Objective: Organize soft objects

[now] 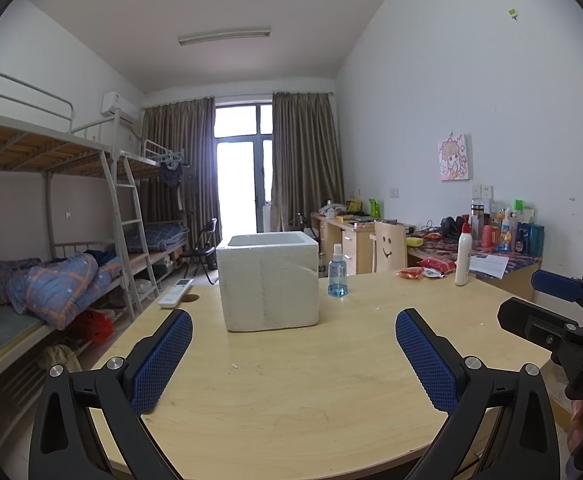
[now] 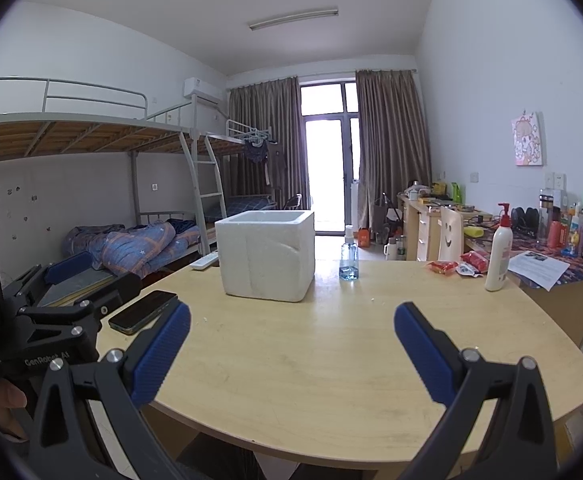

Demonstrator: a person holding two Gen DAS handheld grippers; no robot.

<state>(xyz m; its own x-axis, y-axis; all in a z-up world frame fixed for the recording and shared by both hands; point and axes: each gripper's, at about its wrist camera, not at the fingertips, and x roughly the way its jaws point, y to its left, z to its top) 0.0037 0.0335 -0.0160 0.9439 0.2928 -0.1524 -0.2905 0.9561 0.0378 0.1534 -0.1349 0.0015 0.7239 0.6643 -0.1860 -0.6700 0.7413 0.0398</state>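
Note:
A white foam box (image 1: 268, 280) stands open-topped on the wooden table (image 1: 311, 380); it also shows in the right wrist view (image 2: 266, 254). Red soft packets (image 1: 425, 269) lie at the table's far right, also seen in the right wrist view (image 2: 457, 264). My left gripper (image 1: 293, 338) is open and empty above the table's near edge. My right gripper (image 2: 291, 334) is open and empty, beside the left one. The right gripper shows at the right edge of the left wrist view (image 1: 547, 304). The left gripper shows at the left edge of the right wrist view (image 2: 79, 280).
A blue spray bottle (image 1: 337, 272) and a white pump bottle (image 1: 463, 256) stand on the table. A remote (image 1: 175, 292) lies at the far left, a phone (image 2: 143, 311) near the left gripper. Bunk beds left, cluttered desks right.

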